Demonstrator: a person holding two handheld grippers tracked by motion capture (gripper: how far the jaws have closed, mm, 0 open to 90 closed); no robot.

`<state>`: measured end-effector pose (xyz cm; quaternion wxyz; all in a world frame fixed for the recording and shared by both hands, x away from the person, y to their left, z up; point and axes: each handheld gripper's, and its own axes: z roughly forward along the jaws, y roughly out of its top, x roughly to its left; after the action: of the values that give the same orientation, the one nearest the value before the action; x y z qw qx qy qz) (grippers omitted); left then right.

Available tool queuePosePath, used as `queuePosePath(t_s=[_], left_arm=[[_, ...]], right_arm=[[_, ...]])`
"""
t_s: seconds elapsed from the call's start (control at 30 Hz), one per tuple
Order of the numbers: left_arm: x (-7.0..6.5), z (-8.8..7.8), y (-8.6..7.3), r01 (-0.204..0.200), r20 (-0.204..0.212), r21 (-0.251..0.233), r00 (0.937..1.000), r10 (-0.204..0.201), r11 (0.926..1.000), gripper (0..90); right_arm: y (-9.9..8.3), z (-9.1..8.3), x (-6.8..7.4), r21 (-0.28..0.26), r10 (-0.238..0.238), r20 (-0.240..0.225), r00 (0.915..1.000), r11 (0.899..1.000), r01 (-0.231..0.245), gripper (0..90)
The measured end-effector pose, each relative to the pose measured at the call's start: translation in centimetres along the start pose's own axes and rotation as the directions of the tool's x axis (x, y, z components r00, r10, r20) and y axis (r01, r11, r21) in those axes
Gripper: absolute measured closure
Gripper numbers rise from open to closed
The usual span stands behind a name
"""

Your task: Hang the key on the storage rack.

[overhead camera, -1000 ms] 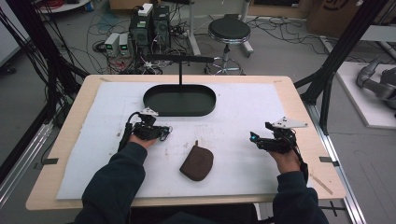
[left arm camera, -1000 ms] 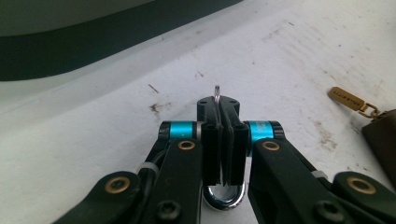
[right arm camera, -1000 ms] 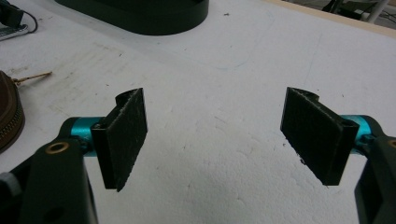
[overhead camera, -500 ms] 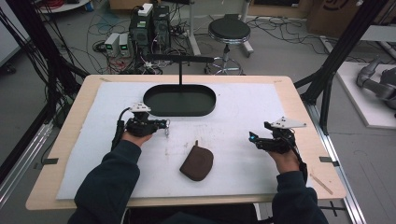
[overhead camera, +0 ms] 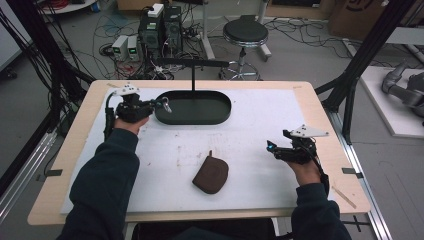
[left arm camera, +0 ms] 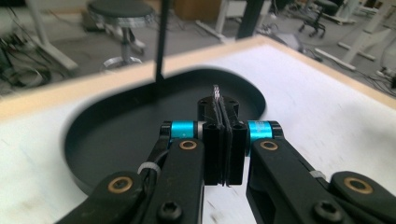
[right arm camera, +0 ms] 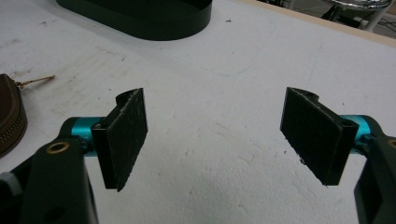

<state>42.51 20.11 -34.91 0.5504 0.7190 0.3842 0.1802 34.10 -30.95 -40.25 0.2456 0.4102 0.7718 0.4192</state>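
Note:
My left gripper [overhead camera: 161,104] hovers at the left end of the black oval tray [overhead camera: 200,109], shut on a small silvery metal piece [overhead camera: 167,105]. In the left gripper view the jaws [left arm camera: 218,106] are pressed together, the metal piece [left arm camera: 215,90] pokes out past their tips, and the tray [left arm camera: 116,130] lies below. A brown zipped pouch [overhead camera: 211,175] lies on the white mat near the front middle. My right gripper [overhead camera: 273,148] rests open at the right of the mat; in its own view the gripper [right arm camera: 215,126] has bare mat between its pads, with the pouch [right arm camera: 9,119] at the left edge.
A thin black post [overhead camera: 193,76] with a horizontal bar [overhead camera: 192,62] rises from the tray's far side. The white mat [overhead camera: 260,120] covers most of the wooden table [overhead camera: 325,115]. A stool [overhead camera: 245,32] and electronics boxes [overhead camera: 160,25] stand on the floor beyond.
My left gripper has moved away from me and to the left, from the mat's middle to the tray's left end, staying shut. The right gripper has barely moved.

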Motion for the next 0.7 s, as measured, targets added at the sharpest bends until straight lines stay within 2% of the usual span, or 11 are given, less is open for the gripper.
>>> queuePosePath(t_s=[0.07,0.1,0.13,0.3,0.43,0.53,0.6,0.7], left_arm=[[0.5,-0.1,1.3,-0.019,-0.005,-0.024,0.9998,0.019,0.9995,88.3],[1.0,0.1,2.5,-0.041,-0.008,-0.039,0.9992,0.041,0.9984,88.3],[1.0,0.1,2.5,-0.041,-0.008,-0.039,0.9992,0.041,0.9984,88.3],[2.7,1.0,4.9,-0.071,0.002,-0.059,0.9974,0.072,0.9957,88.3],[3.8,2.1,5.9,-0.076,0.005,-0.062,0.9971,0.076,0.9952,88.3],[4.5,2.9,6.5,-0.077,0.005,-0.045,0.9970,0.077,0.9960,88.3],[4.8,3.4,6.7,-0.077,0.001,-0.052,0.9970,0.077,0.9957,88.3],[5.5,3.9,6.9,-0.070,-0.014,-0.036,0.9975,0.069,0.9969,88.3]], right_arm=[[0.0,0.0,0.0,-0.001,0.002,-0.002,1.0000,1.000,-0.002,23.3],[0.0,0.0,-0.1,-0.001,0.009,-0.001,1.0000,1.000,-0.009,23.3],[0.0,0.0,-0.1,-0.001,0.009,-0.001,1.0000,1.000,-0.009,23.3],[0.0,0.1,-0.1,0.000,0.006,0.002,1.0000,1.000,-0.006,23.3],[-0.1,0.3,-0.2,0.008,0.011,0.004,0.9999,1.000,-0.011,23.3],[-0.1,0.2,-0.2,0.004,0.008,0.003,1.0000,1.000,-0.008,23.3],[-0.1,0.2,-0.2,0.004,0.010,0.004,0.9999,1.000,-0.010,23.3],[-0.2,0.1,-0.4,-0.001,0.017,0.009,0.9998,1.000,-0.017,23.3]])
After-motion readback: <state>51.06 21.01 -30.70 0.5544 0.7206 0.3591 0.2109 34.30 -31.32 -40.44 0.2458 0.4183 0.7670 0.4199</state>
